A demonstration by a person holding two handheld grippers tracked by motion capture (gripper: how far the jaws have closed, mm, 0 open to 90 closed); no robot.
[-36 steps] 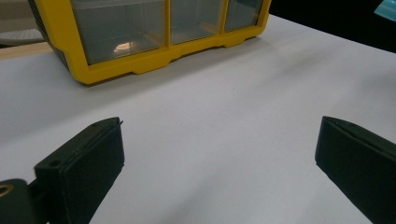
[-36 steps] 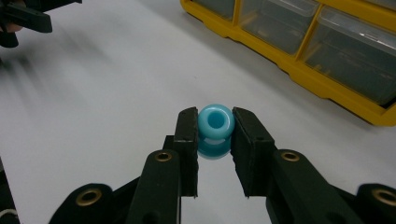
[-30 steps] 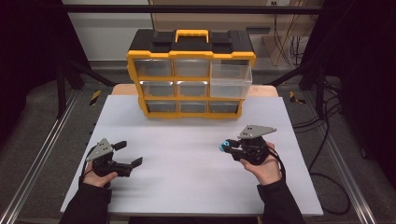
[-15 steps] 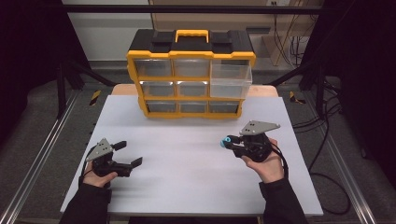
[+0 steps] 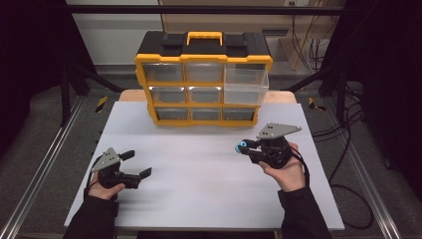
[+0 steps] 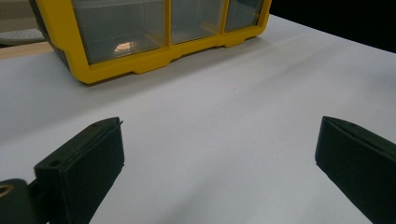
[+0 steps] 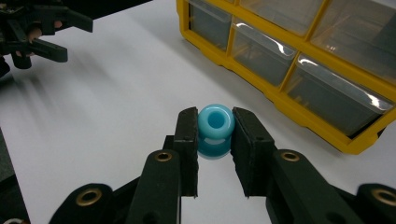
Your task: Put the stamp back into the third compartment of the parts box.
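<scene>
My right gripper point(image 5: 245, 147) was pinching a small blue spool point(image 7: 215, 122) between its jaws, held above the white table point(image 5: 199, 199) on the right side, out in front of the yellow drawer cabinet point(image 5: 204, 79), whose upper right drawer point(image 5: 246, 85) stood pulled out. My left gripper point(image 5: 137, 164) rested low near the table's left front with its jaws spread wide around nothing, well apart from the cabinet. The spool touched both jaw pads, with its hole facing the right gripper view's camera.
</scene>
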